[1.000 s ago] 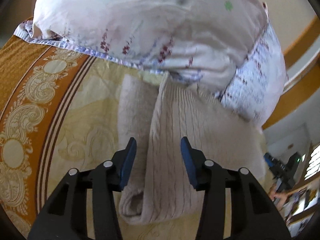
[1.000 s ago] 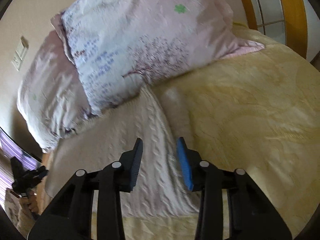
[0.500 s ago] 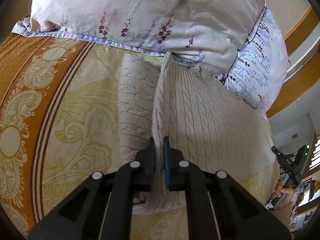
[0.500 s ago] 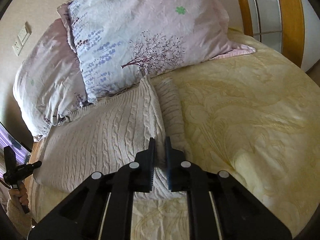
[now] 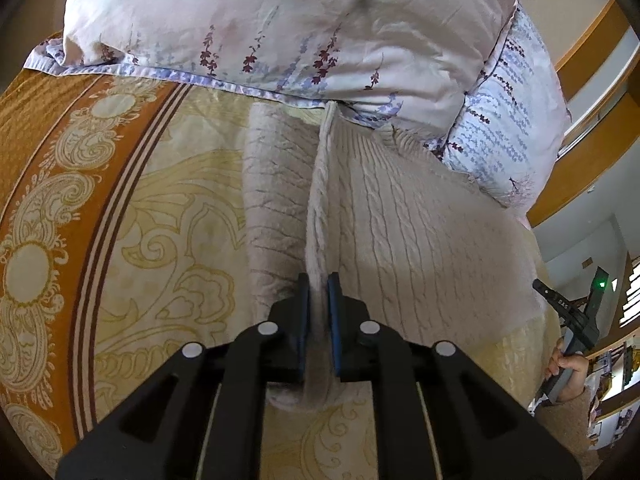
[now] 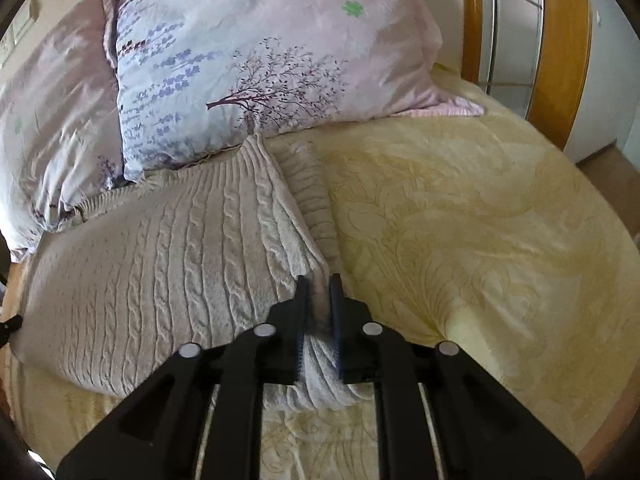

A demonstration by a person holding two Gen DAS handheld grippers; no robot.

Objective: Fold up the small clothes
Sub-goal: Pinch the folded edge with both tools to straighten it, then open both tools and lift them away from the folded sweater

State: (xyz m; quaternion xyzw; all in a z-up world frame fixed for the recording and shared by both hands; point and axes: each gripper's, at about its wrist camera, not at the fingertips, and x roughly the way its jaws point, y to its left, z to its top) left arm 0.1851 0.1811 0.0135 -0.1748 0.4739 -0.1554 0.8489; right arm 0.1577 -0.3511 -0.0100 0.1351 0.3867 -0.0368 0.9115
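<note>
A pale yellow woven bedspread [image 6: 460,220] with a raised scroll pattern is covering the bed, and in the left wrist view an orange ornamented border band [image 5: 52,152] is running along its left side. Two crumpled pinkish-white floral pillows [image 6: 256,52] are leaning at the far end, and a wooden door frame [image 6: 564,40] is standing at the far right.

A cream cable-knit sweater [image 6: 160,264] is lying flat on the bedspread, its far edge touching the pillows, with a sleeve folded alongside each side edge. The left hand-held gripper [image 5: 319,292] is clenching the raised left side fold of the sweater [image 5: 400,232] at its near end, knit bunching between the blue pads. The right hand-held gripper [image 6: 319,292] is clenching the right side fold the same way. Both pairs of jaws have just been closing onto the knit, then easing slightly.
</note>
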